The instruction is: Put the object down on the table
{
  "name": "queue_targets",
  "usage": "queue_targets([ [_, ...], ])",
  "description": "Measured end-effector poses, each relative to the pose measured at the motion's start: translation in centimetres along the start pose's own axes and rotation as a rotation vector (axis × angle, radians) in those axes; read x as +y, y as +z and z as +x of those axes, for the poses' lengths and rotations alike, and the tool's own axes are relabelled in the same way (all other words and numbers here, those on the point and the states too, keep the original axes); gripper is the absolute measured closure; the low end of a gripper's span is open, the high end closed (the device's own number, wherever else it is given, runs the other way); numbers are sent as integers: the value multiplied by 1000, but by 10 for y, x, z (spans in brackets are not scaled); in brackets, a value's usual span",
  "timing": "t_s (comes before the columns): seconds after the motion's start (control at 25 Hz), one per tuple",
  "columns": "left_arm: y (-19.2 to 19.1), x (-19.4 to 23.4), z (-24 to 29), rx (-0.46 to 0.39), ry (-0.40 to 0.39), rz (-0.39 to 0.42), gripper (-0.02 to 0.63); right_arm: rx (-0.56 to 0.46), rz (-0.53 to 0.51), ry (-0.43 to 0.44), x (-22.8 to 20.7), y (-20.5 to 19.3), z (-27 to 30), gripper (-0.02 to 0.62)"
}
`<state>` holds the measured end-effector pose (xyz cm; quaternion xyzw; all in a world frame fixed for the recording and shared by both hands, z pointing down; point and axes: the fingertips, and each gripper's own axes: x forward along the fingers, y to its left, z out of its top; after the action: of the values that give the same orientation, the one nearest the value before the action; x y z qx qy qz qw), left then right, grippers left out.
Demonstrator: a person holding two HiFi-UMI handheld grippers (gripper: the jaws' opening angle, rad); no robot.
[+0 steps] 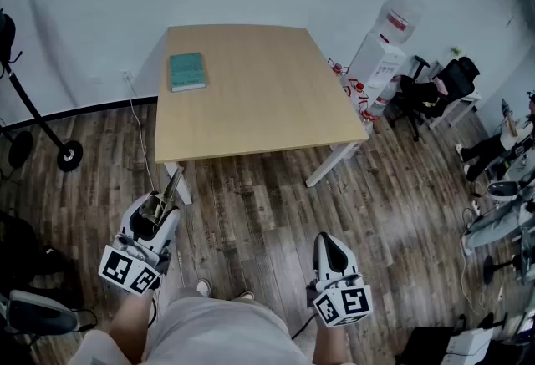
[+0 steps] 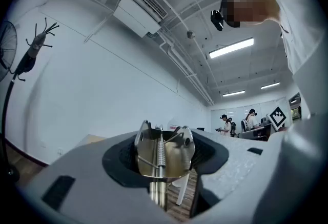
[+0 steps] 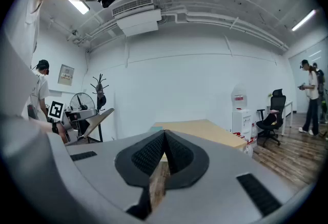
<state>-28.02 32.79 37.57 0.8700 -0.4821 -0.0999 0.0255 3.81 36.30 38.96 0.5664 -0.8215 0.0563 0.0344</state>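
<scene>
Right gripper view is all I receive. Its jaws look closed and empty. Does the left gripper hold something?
Observer: Yes, the left gripper is shut on a metal tool with a spring.
Operator: Is the table free?
Observer: Not fully; a green book lies near the far left corner of the table.
Operator: Is the tool above the table?
Observer: No, it is over the wooden floor, before the near left corner.
</scene>
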Motion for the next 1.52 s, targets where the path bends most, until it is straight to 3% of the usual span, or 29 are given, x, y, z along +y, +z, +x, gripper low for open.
queue_targets([
  [0.36,-5,-6,6,4,10,5,385,-2,-10,22,-10,-1,7,598],
  [0.56,-5,-19,11,2,18,9,385,-36,48,73,-21,2,3,598],
  [1.08,-27,-56,27,20,51,7,385,12,89,116,-65,-34,-16,598],
  [1.52,-58,-28,123,47,-4,-51,385,72,86,72,-110,-36,46,597],
])
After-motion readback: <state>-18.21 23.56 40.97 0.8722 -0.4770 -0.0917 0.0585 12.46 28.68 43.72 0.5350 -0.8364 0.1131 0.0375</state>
